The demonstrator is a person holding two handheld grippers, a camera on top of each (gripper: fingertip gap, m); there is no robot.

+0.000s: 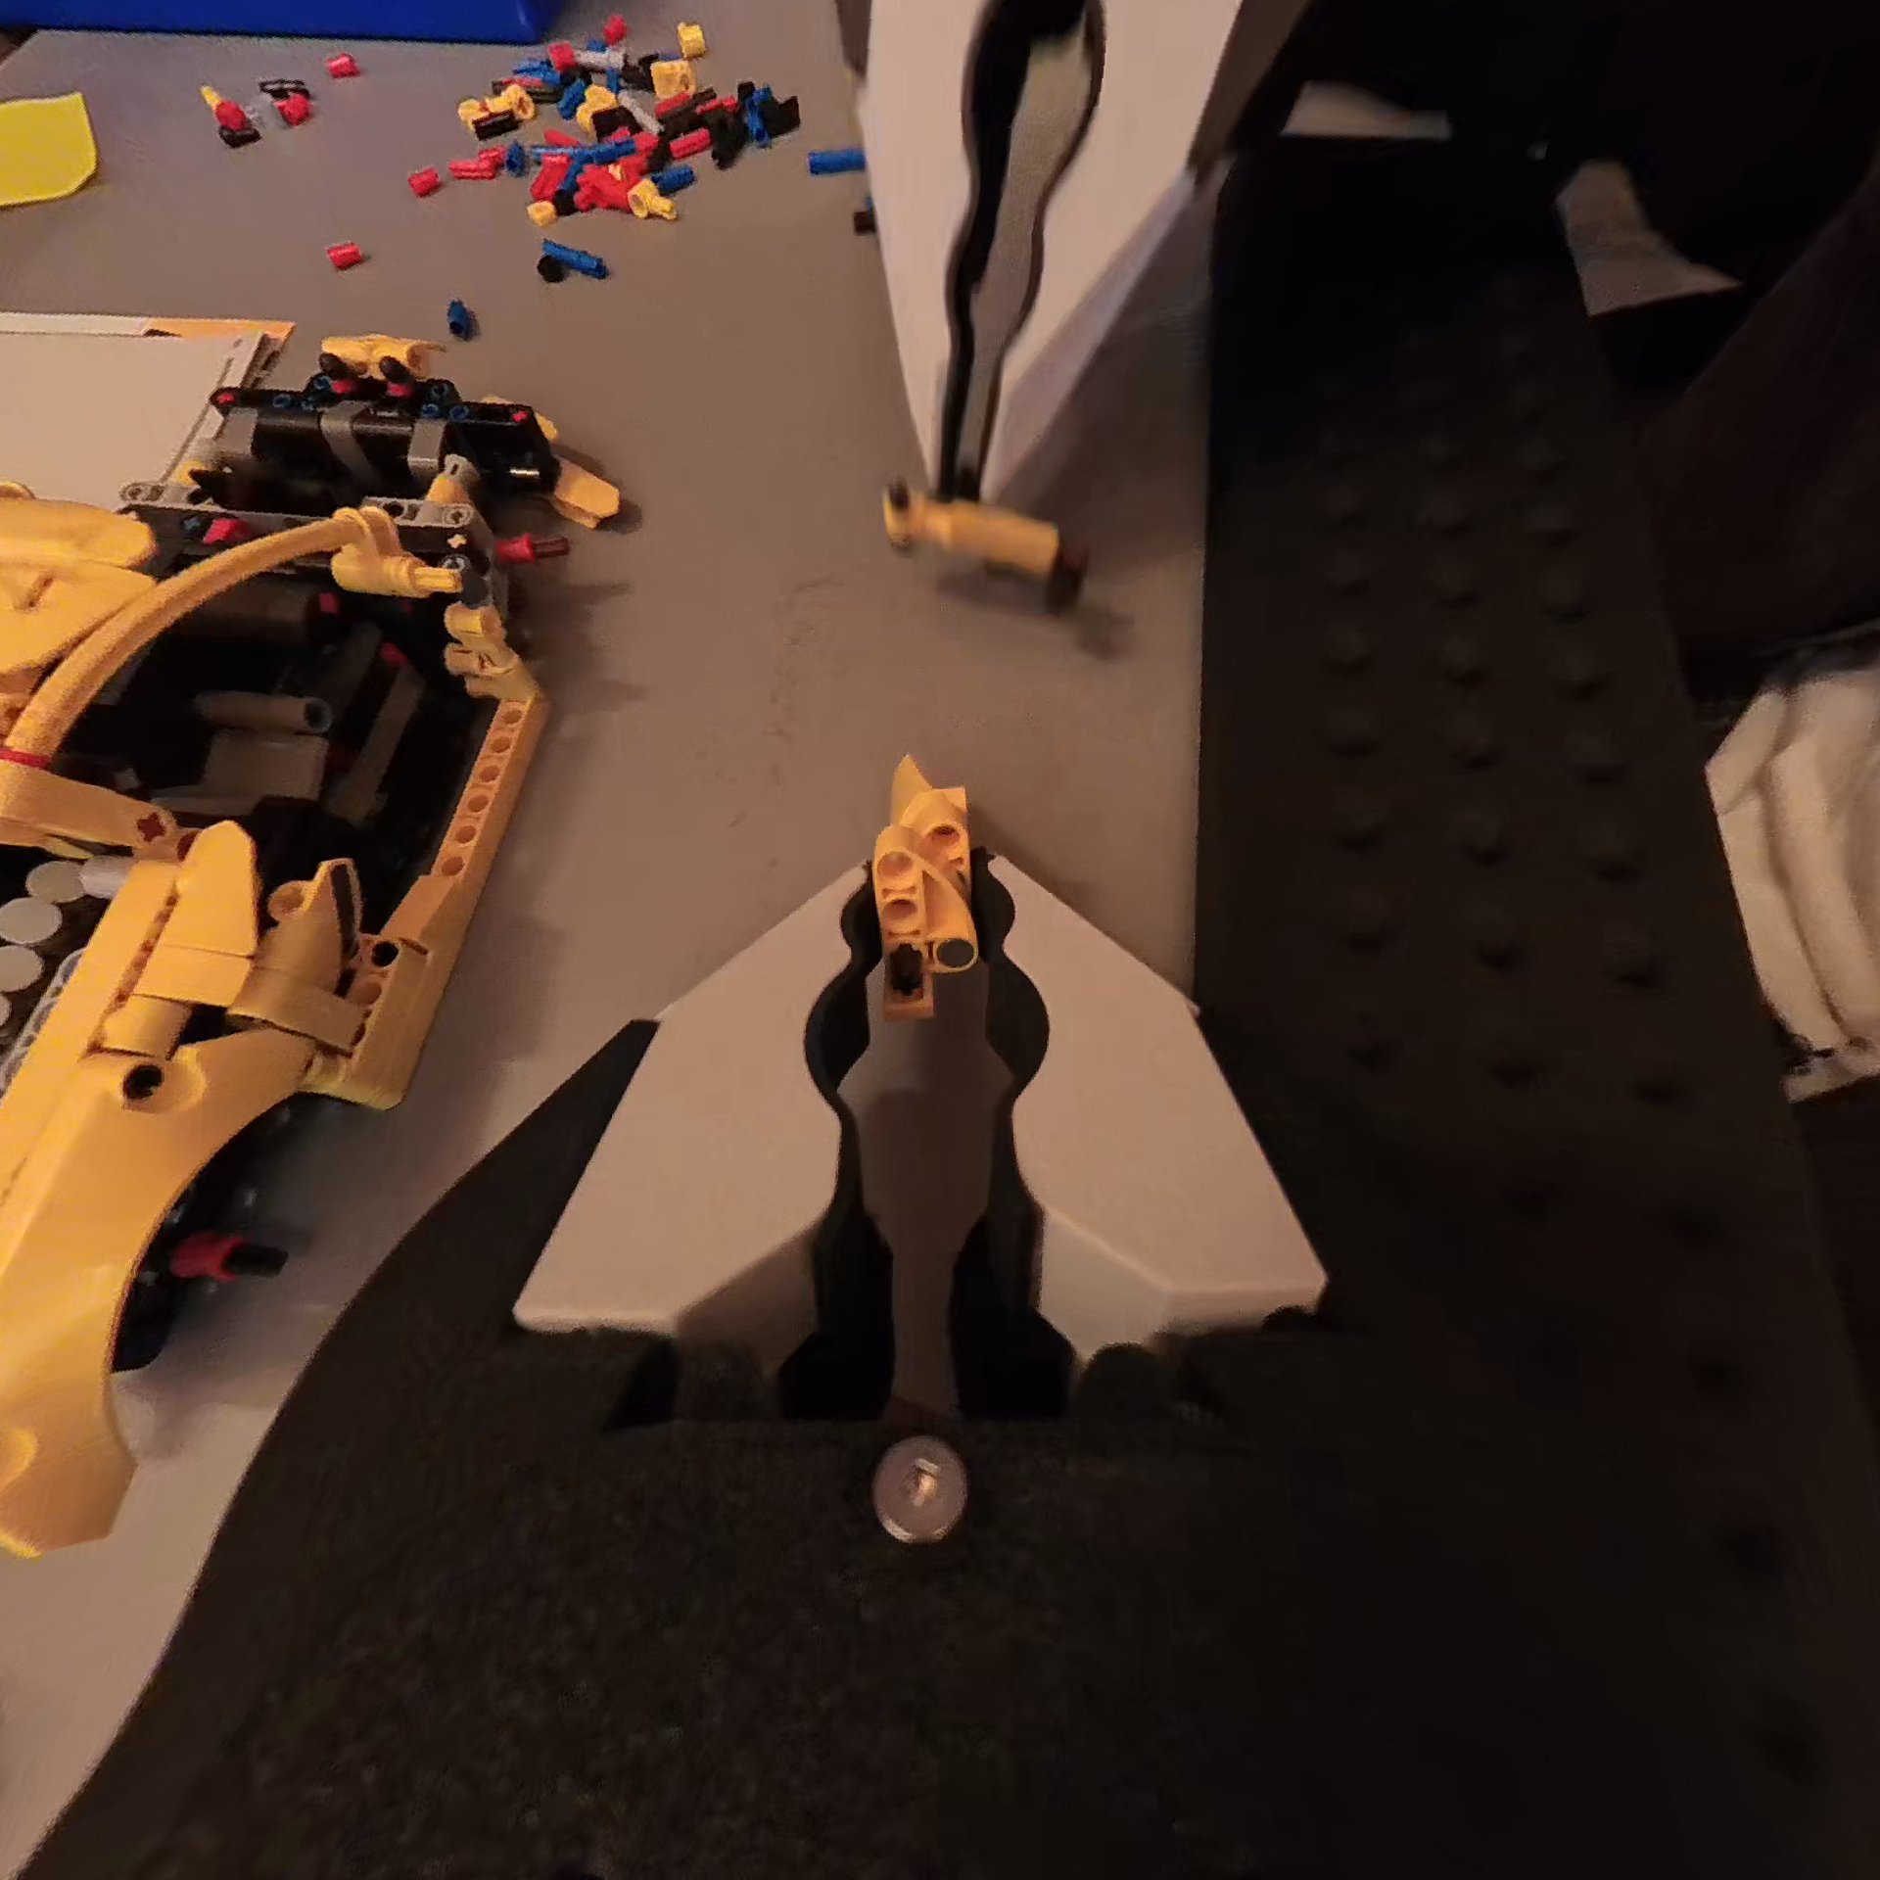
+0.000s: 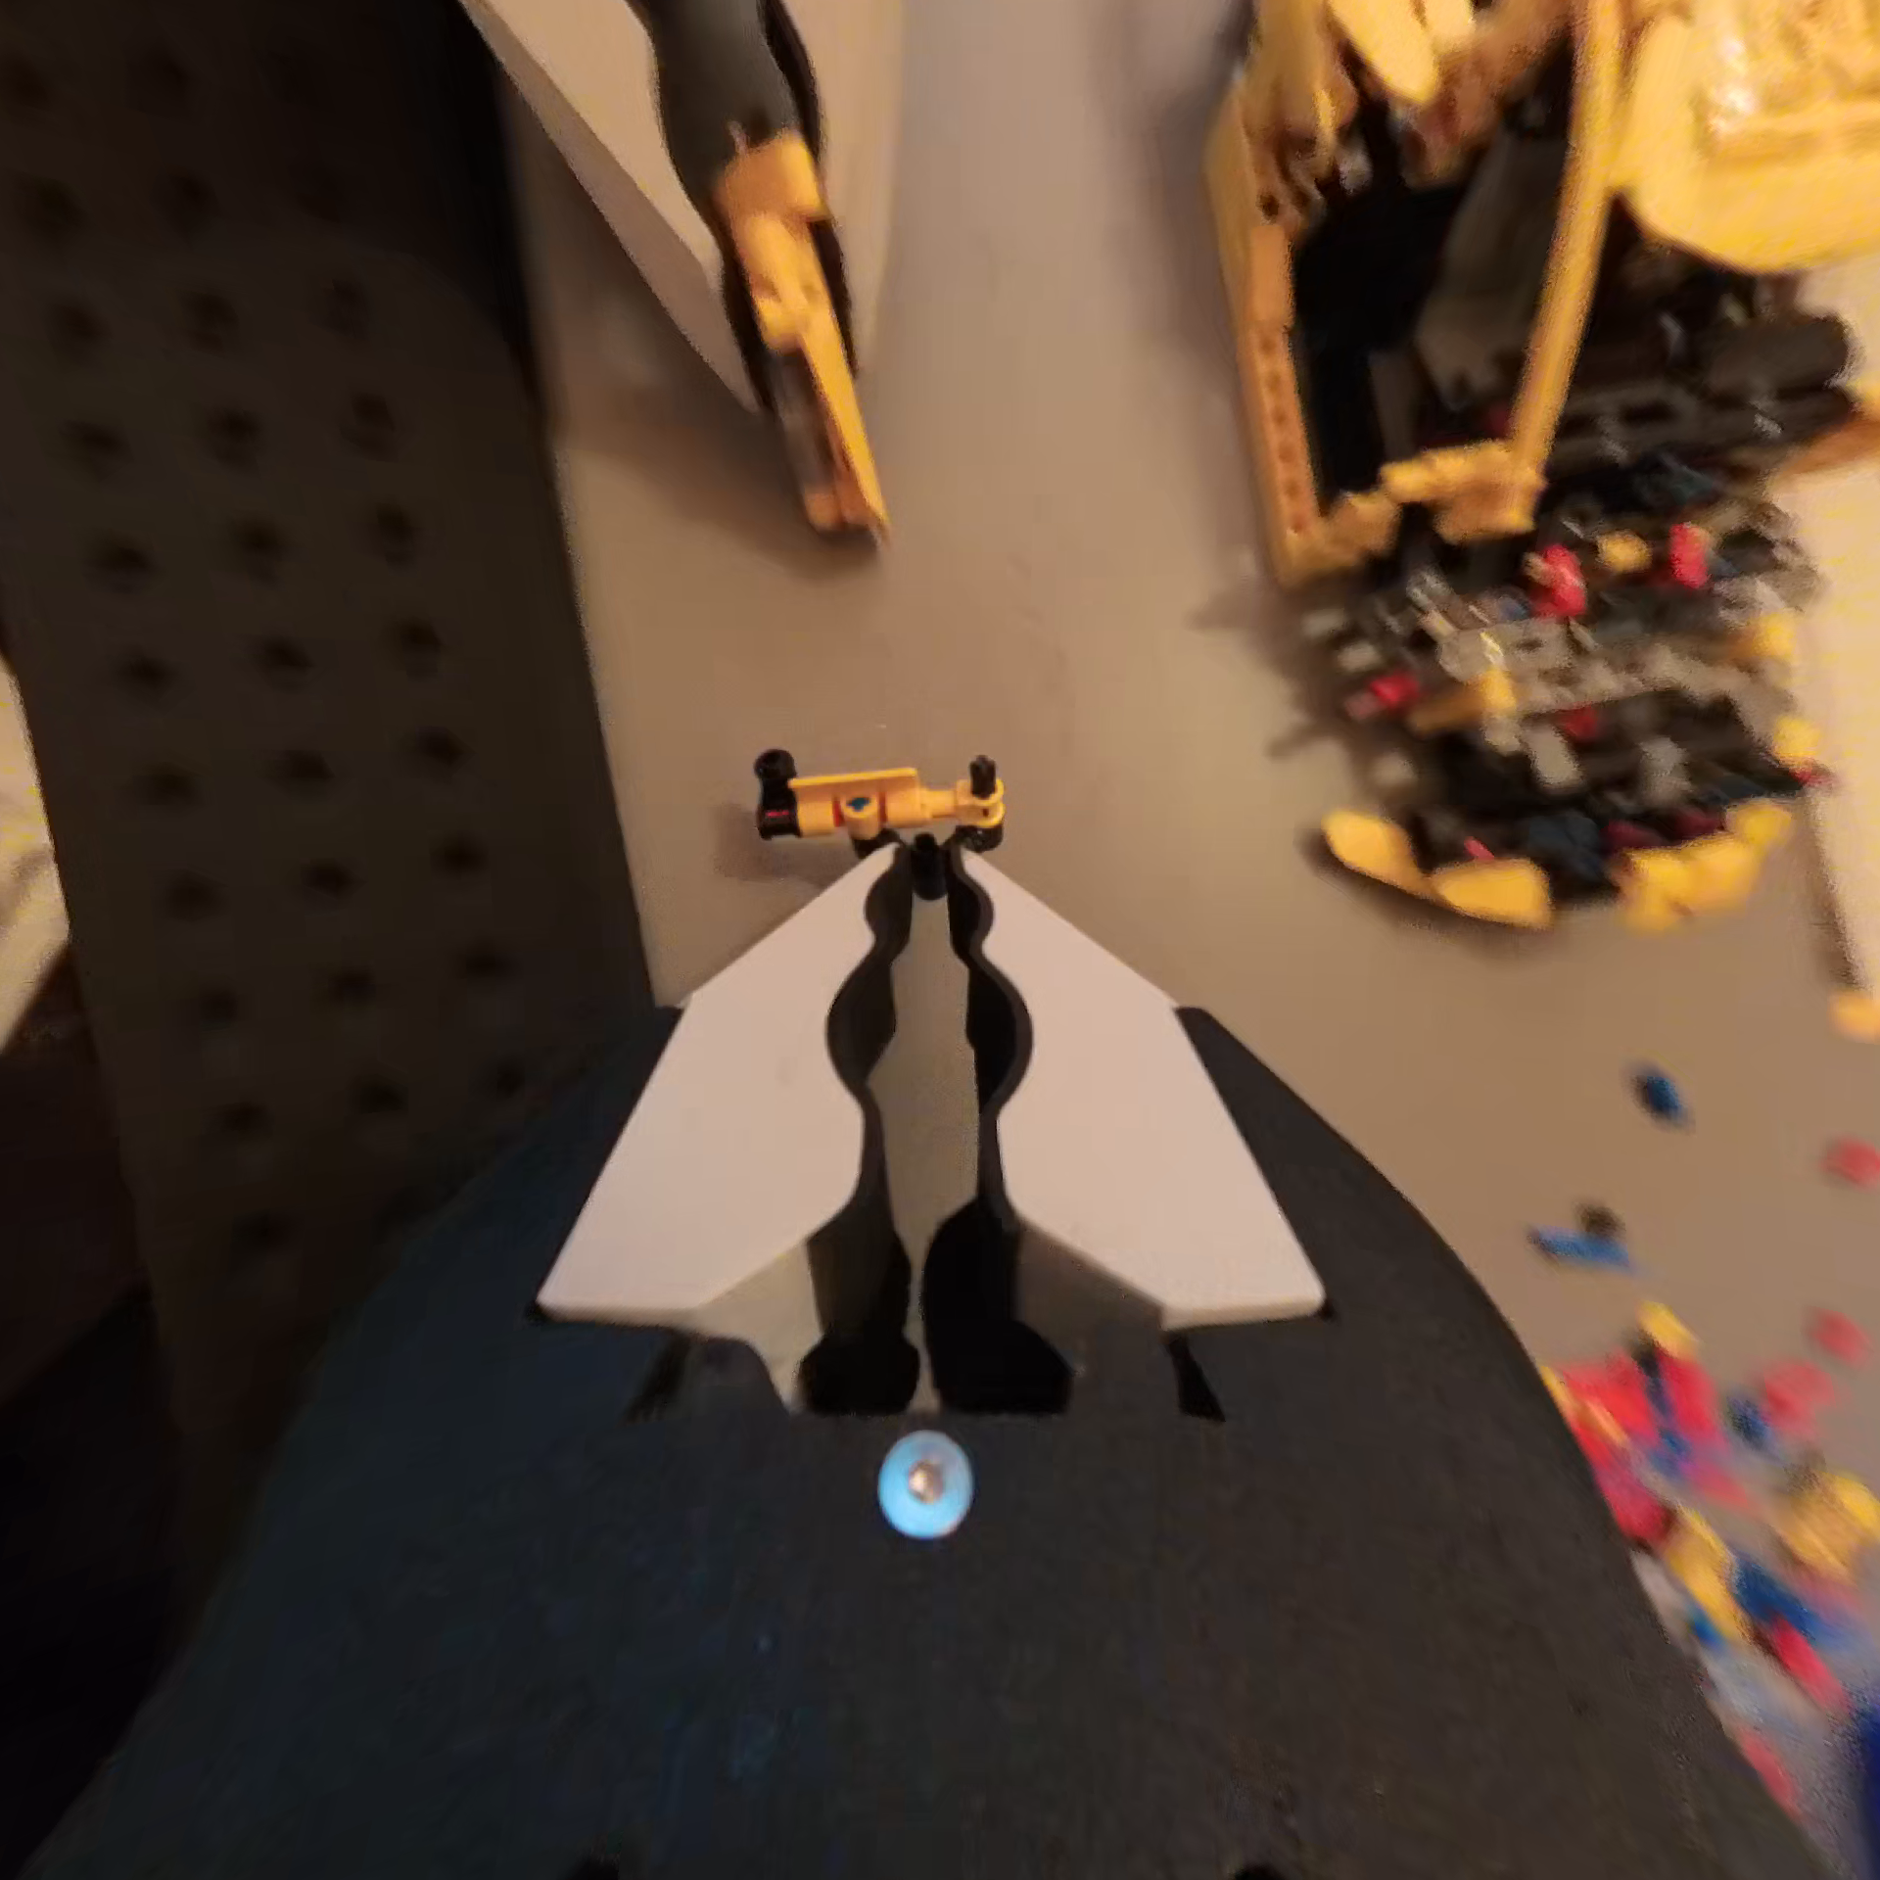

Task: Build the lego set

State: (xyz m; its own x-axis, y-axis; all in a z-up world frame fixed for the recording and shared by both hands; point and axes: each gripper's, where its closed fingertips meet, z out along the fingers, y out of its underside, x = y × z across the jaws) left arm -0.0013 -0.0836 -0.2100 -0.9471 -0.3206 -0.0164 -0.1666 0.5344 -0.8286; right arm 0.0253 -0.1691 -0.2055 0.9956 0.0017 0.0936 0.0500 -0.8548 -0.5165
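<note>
My left gripper (image 1: 921, 865) is shut on a small yellow connector piece (image 1: 921, 905) and holds it just above the grey table (image 1: 732, 661). My right gripper (image 2: 926, 865) is shut on the black pin of a small yellow beam piece with black pins (image 2: 880, 804). Both grippers face each other, apart. The right gripper (image 1: 966, 498) and its piece (image 1: 977, 539) show blurred ahead in the left wrist view. The left gripper (image 2: 773, 336) and its piece (image 2: 824, 407) show blurred in the right wrist view. The part-built yellow car (image 1: 203, 865) lies at the left, also in the right wrist view (image 2: 1424, 305).
A pile of loose red, blue, black and yellow pieces (image 1: 610, 132) lies at the far side, blurred in the right wrist view (image 2: 1729, 1475). A white booklet (image 1: 92, 407) lies behind the car. A dark studded strip (image 1: 1475, 712) runs along the table's edge. White cloth (image 1: 1801, 865) lies beyond it. Left tips to right tips: about 10 cm.
</note>
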